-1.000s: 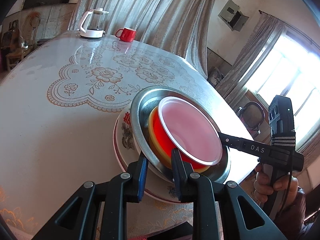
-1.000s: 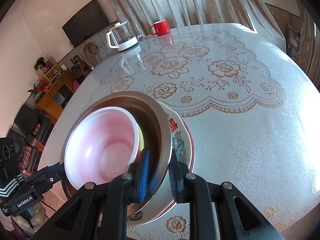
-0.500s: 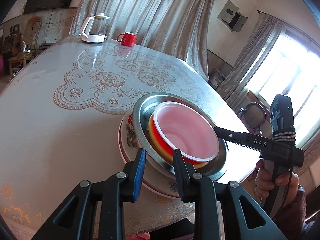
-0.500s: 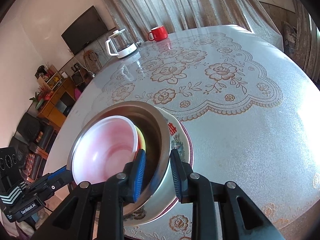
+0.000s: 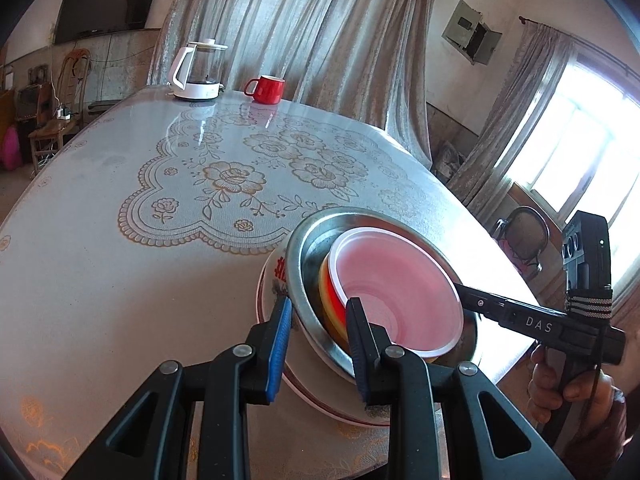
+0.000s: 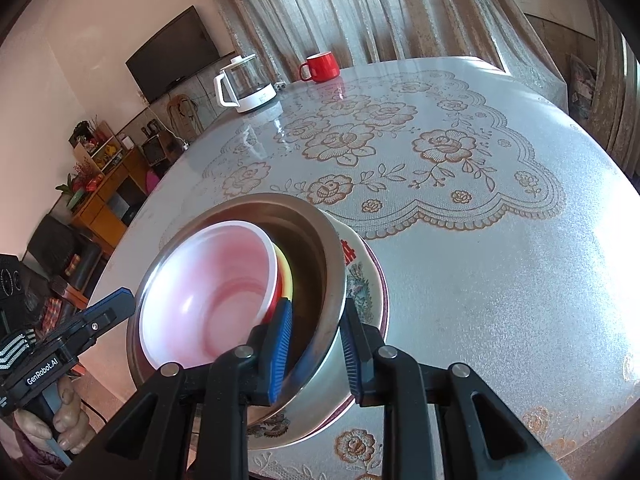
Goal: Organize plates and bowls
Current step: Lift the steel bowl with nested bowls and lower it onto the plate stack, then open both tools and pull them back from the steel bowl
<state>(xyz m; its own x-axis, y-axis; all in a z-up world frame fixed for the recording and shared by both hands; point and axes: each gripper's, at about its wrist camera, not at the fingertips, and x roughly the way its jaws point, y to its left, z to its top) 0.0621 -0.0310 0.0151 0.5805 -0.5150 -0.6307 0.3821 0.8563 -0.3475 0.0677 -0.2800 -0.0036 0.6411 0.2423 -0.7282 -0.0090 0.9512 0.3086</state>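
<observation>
Stack: red bowl point(image 5: 396, 292) with a pale inside sits in a yellow bowl point(image 5: 324, 280), both in a steel bowl point(image 5: 304, 264), on a flowered ceramic plate point(image 5: 268, 280).
Place: near edge of the round table point(image 5: 100, 280), partly over the lace pattern's border.
Left gripper point(image 5: 318, 340): angled down, jaws astride the steel bowl's rim, slack, with a gap at the outer pad.
Right gripper point(image 6: 314, 344): angled down from the opposite side; its jaws have just been opening, steel rim between them, unclamped.
Hands: right hand point(image 5: 568, 392) and left hand point(image 6: 68, 412) wrap the handles beyond the table edge.
Room: wide bare cloth ahead; glass kettle point(image 5: 198, 70) and red mug point(image 5: 267, 89) stand at the far edge.
</observation>
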